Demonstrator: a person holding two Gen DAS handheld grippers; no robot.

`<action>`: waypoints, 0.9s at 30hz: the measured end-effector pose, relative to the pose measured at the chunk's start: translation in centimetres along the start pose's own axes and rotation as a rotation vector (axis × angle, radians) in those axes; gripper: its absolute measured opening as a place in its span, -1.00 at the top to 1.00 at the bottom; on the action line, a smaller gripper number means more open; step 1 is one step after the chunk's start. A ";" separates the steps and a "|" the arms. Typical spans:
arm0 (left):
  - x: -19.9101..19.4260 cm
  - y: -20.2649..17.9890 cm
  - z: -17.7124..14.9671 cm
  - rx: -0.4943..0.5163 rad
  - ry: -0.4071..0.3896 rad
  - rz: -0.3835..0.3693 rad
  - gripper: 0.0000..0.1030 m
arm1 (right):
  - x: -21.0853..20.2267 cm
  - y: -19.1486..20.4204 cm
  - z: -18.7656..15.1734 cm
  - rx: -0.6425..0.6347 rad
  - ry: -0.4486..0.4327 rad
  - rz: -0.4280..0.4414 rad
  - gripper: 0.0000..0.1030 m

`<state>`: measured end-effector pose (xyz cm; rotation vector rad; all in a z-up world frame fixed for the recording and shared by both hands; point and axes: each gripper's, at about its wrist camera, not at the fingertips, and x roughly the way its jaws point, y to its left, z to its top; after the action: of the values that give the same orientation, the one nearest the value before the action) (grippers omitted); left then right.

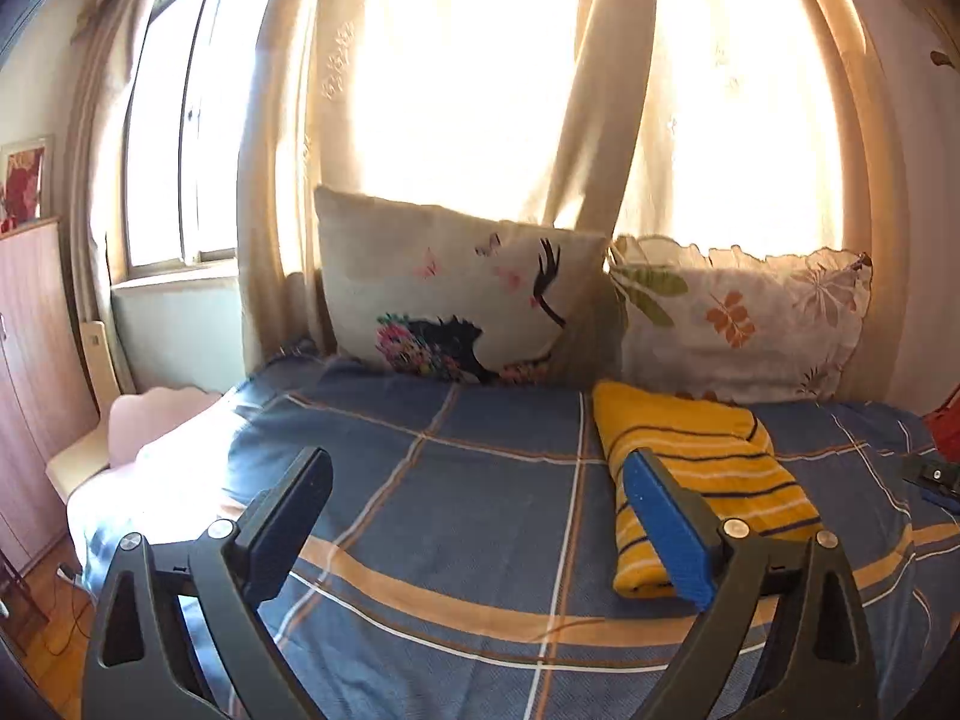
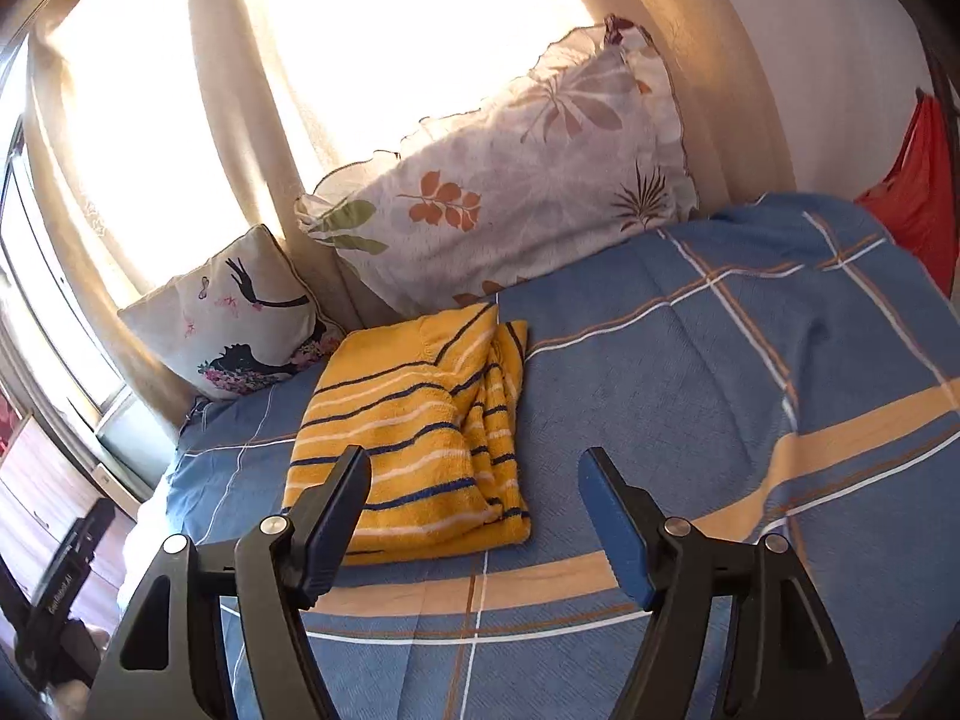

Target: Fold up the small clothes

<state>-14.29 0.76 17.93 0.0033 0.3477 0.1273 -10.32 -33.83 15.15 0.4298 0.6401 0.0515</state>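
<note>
Because the bed spread with a blue plaid cover crossed by tan and white bands (image 2: 690, 372) is the one broad, flat surface here, we judge it serves as the folding surface, and everything else sits along its edges. Against its far edge, below the sunlit cream curtains (image 1: 480, 90), lean two cushions: a white ruffled pillow printed with orange, green and brown leaves (image 2: 540, 180) at the far right, and just beside it a square cream cushion showing a dark-haired figure with flowers (image 1: 456, 294); propped upright there, they leave the middle of the cover free. At the right edge a red fabric item (image 2: 912, 192) rests against the wall, too cut off for us to say what it is. The yellow terry garment with navy and white stripes (image 2: 414, 432) lies on the cover near the far edge, just in front of the leaf pillow, doubled into a compact rectangle with its layers stacked and one loose fold along its right side; we take that shape to mean its folding is largely done and it lies where it was set down. Our left gripper (image 1: 480, 516) stands with its jaws wide and nothing between them, above bare cover to the left of the garment. Our right gripper (image 2: 474, 516) is likewise spread and empty, its left finger (image 2: 336, 516) overlapping the garment's near corner in view, though we cannot tell whether it touches.
</note>
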 end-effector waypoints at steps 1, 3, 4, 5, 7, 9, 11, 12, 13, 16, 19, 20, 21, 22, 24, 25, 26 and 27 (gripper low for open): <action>-0.9 0.3 0.5 -0.001 -0.030 0.001 -1.00 | -1.4 0.2 0.3 -0.039 -0.015 -0.024 -0.55; -2.5 0.9 1.2 -0.006 -0.076 0.004 -1.00 | -3.9 0.9 0.8 -0.144 -0.061 -0.113 -0.62; -2.9 0.9 1.6 -0.007 -0.089 0.016 -1.00 | -5.1 1.4 1.0 -0.205 -0.087 -0.177 -0.68; -3.3 0.9 1.8 -0.008 -0.095 0.028 -1.00 | -6.1 2.0 1.2 -0.278 -0.109 -0.255 -0.70; -3.6 0.4 1.8 -0.010 -0.094 0.038 -1.00 | -7.3 3.1 1.1 -0.415 -0.145 -0.393 -0.74; -3.5 -0.3 1.5 -0.013 -0.082 0.002 -1.00 | -7.9 4.1 0.5 -0.515 -0.197 -0.498 -0.82; -3.0 -1.2 0.8 -0.018 -0.028 -0.059 -1.00 | -8.0 4.7 -0.3 -0.549 -0.236 -0.518 -0.84; -2.5 -1.6 0.4 -0.019 0.007 -0.088 -1.00 | -7.7 4.8 -0.9 -0.541 -0.249 -0.486 -0.84; -1.9 -2.2 -0.2 -0.015 0.040 -0.107 -1.00 | -7.5 4.9 -1.5 -0.517 -0.243 -0.437 -0.85; -0.5 -4.0 -2.1 0.045 0.123 -0.115 -1.00 | -4.3 4.9 -3.3 -0.449 -0.082 -0.302 -0.85; 0.8 -5.3 -3.8 0.095 0.202 -0.122 -1.00 | -1.4 6.2 -5.8 -0.523 0.024 -0.287 -0.84; 1.1 -5.5 -4.2 0.097 0.224 -0.127 -1.00 | -0.8 6.8 -6.7 -0.569 0.032 -0.308 -0.84; 1.4 -5.7 -4.5 0.096 0.245 -0.134 -1.00 | -0.3 7.4 -7.4 -0.617 0.034 -0.333 -0.84; 1.6 -5.8 -4.8 0.096 0.264 -0.137 -1.00 | 0.0 7.8 -8.0 -0.660 0.034 -0.358 -0.84; 2.0 -5.8 -5.0 0.094 0.286 -0.138 -1.00 | 0.4 8.3 -8.7 -0.709 0.039 -0.393 -0.84; 2.0 -5.8 -5.1 0.092 0.290 -0.139 -1.00 | 0.5 8.2 -8.7 -0.708 0.047 -0.398 -0.84; 2.0 -5.7 -5.1 0.092 0.291 -0.138 -1.00 | 0.6 7.9 -8.7 -0.694 0.060 -0.395 -0.84; 2.0 -5.7 -5.1 0.091 0.290 -0.137 -1.00 | 0.8 7.6 -8.5 -0.674 0.072 -0.388 -0.84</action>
<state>-13.43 -4.72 12.33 0.0508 0.6414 -0.0251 -14.06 -23.58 11.72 -0.3500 0.7250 -0.0863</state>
